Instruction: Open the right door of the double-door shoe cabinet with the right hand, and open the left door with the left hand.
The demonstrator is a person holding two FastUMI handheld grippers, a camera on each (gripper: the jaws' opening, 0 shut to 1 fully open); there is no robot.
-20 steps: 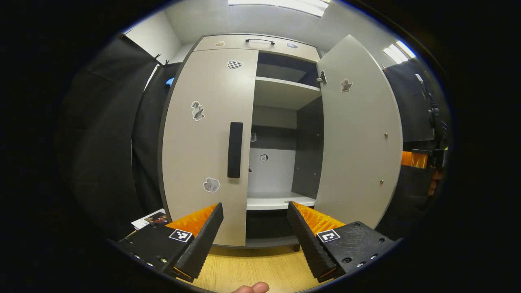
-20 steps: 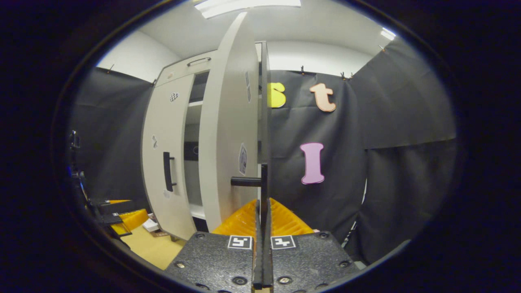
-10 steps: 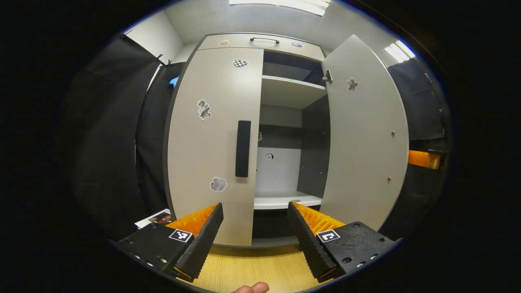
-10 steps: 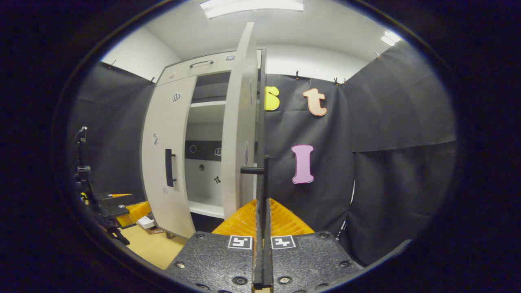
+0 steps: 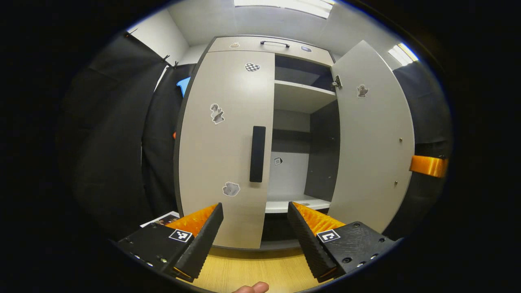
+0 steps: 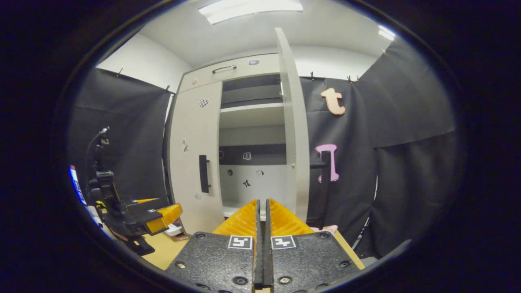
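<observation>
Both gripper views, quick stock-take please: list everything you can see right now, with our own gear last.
Shoe cabinet: one, light grey, straight ahead.
Left door: one, grey, shut.
Left door handle: one, black, vertical, at the door's inner edge.
Right door: one, grey, swung open.
Right door handle: one, black, on the open door's outer face.
Shelves: light, bare, behind the open door.
Stickers: several, on doors and back panel.
Floor: wood-coloured.
Left gripper: open, facing the left door.
Right gripper: shut, holding nothing.

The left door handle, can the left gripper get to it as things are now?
Probably yes. The left gripper is open and faces the handle on the closed left door, with nothing between them.
</observation>
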